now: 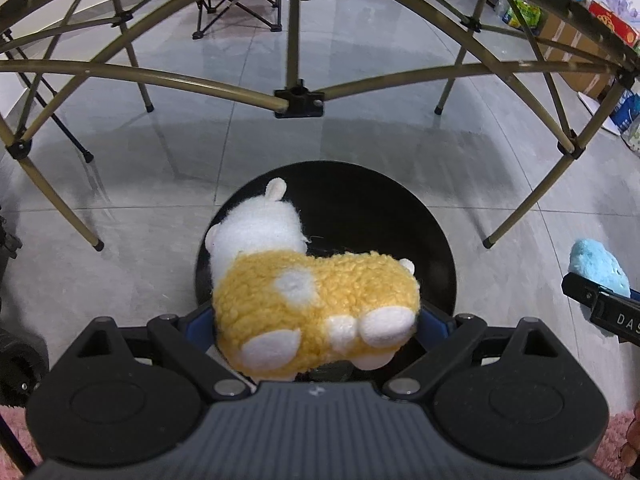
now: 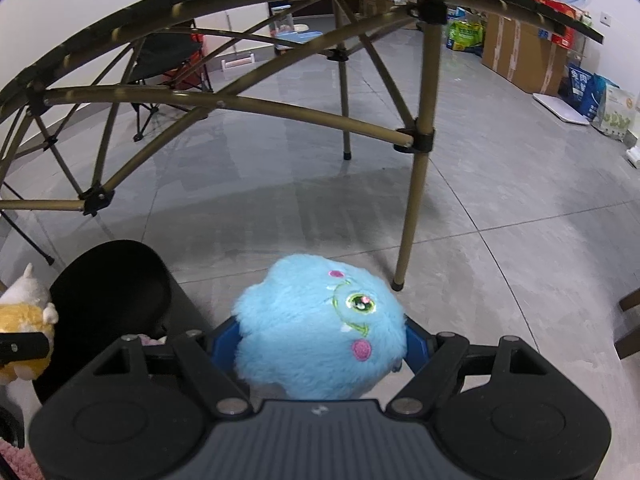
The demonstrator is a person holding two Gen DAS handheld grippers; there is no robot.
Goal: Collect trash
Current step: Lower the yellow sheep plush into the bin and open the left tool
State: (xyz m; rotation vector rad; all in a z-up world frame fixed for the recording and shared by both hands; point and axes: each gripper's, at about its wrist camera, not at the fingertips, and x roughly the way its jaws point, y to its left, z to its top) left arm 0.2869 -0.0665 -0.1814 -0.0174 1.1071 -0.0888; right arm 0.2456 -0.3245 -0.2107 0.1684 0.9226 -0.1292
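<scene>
My left gripper (image 1: 316, 318) is shut on a yellow and white plush animal (image 1: 312, 304), which hangs right above the mouth of a round black bin (image 1: 400, 208) on the floor. My right gripper (image 2: 320, 340) is shut on a fluffy blue plush toy (image 2: 316, 328) with an embroidered green eye and pink spots. That toy hangs above the grey floor, just right of the black bin (image 2: 108, 288). In the left wrist view the blue plush toy (image 1: 598, 266) shows at the right edge. The yellow plush animal (image 2: 24, 316) shows at the left edge of the right wrist view.
A folding table with a bronze tube frame (image 1: 298, 98) arches overhead; one of its legs (image 2: 416, 208) stands just beyond the blue toy. A folding chair (image 2: 160, 60) stands at the back. Cardboard boxes (image 2: 520, 52) and bags line the right wall. Pink fluffy rug (image 1: 616, 440) lies near me.
</scene>
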